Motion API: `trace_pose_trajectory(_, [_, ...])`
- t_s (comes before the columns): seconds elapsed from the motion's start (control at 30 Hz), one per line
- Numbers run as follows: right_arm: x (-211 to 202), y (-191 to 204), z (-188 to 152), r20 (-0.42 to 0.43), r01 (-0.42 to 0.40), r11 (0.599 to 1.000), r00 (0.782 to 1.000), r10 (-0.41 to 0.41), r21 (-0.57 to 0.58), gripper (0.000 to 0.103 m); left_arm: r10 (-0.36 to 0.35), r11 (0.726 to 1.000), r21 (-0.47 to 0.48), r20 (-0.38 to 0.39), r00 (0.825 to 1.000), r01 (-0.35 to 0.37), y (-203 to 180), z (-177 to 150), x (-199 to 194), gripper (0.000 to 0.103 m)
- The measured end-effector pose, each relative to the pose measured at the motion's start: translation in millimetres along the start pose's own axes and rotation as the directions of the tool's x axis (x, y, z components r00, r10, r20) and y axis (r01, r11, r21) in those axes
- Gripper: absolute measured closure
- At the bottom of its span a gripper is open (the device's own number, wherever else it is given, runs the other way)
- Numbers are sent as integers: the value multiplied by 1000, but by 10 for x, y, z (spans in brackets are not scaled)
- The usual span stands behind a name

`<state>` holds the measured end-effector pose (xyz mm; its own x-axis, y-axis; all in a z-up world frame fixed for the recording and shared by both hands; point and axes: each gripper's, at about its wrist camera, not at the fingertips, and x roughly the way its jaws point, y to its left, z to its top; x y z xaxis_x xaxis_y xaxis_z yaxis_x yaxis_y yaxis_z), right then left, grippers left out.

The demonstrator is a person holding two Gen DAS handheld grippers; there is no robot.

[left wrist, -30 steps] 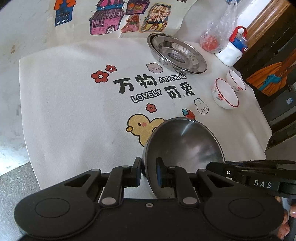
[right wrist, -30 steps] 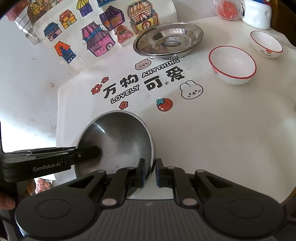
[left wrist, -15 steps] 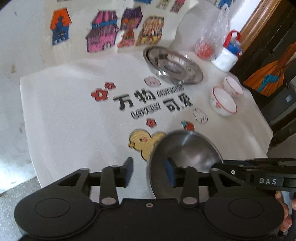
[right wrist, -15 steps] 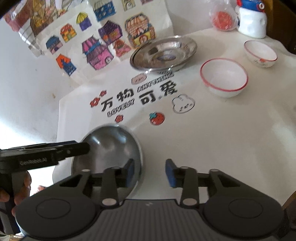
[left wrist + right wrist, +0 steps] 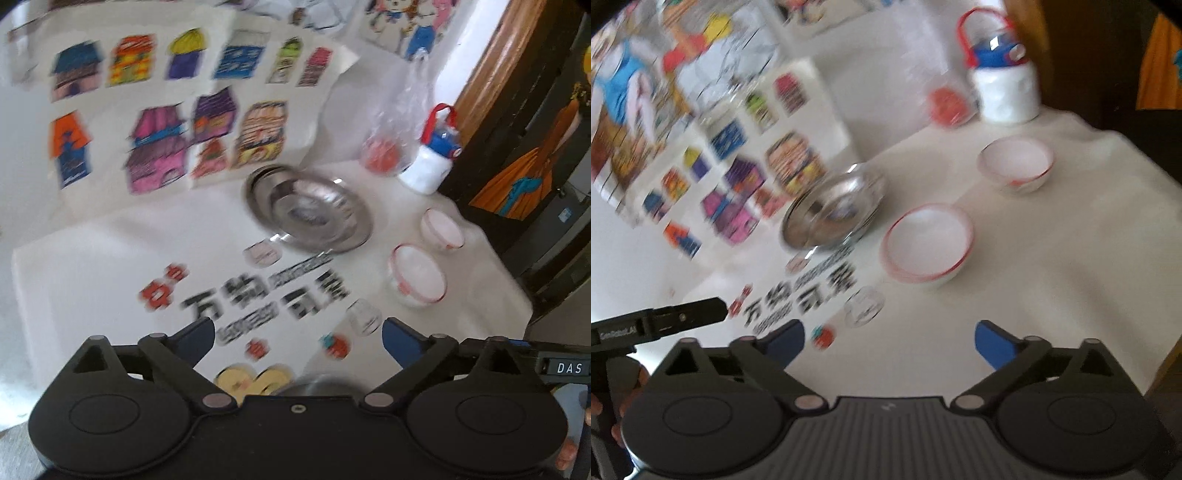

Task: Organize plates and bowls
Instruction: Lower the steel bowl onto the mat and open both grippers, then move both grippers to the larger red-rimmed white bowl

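Two grippers, both with jaws spread wide and gripping nothing: left gripper (image 5: 297, 341) and right gripper (image 5: 889, 341), side by side over the near part of the worktop. Probably free to reach for the next dish.

Steel plate stack (image 5: 308, 210) set toward the back, against the taped-up house drawings (image 5: 162, 147); likely the gathering spot for metalware. Larger red-rimmed bowl (image 5: 929, 247) just right of the stack, upright, apart from it. Smaller red-rimmed bowl (image 5: 1015, 166) farther right and back from the stack, also upright, not nested in the larger one. Blurred grey curve of a steel bowl (image 5: 325, 386) nearer than the stack, at the left gripper's body edge; too smeared to tell more.

White printed cloth (image 5: 92, 273) over the worktop, black lettering and cartoon figures in front of the stack. Blue-capped white bottle (image 5: 1003, 88) and clear bag with red contents (image 5: 388, 155) right of the stack, at the back. Dark wooden furniture (image 5: 517, 110) beyond those.
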<state>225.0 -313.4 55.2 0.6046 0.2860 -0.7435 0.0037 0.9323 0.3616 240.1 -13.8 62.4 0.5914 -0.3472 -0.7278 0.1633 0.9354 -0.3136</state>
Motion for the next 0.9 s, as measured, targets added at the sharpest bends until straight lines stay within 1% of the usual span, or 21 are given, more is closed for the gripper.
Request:
trace_pose_trajectory(0.13, [-14, -245, 131, 58, 61, 998, 996, -61, -14, 0, -39, 999, 1, -3, 999, 39, -242, 166, 202, 2])
trace_pose_trajectory(0.23, [23, -423, 197, 82, 79, 997, 994, -78, -2, 0, -58, 998, 10, -15, 998, 58, -427, 235, 386, 1])
trace_pose_trajectory(0.4, [148, -642, 249, 102, 79, 997, 992, -79, 4, 0, -67, 997, 29, -47, 997, 69, -679, 285, 742, 1])
trace_pose_trajectory(0.57, [344, -781, 276, 111, 80, 997, 991, -76, -25, 0, -60, 998, 29, -70, 996, 63, -819, 326, 1059, 1])
trace_pose_trajectory(0.73, [535, -807, 275, 119, 87, 993, 990, -78, -74, 0, -55, 998, 2, -88, 995, 55, -875, 345, 1293, 1])
trace_pose_trajectory(0.9, [646, -789, 250, 130, 62, 992, 990, -49, -105, 0, -47, 999, -28, -101, 994, 45, -864, 344, 1433, 1])
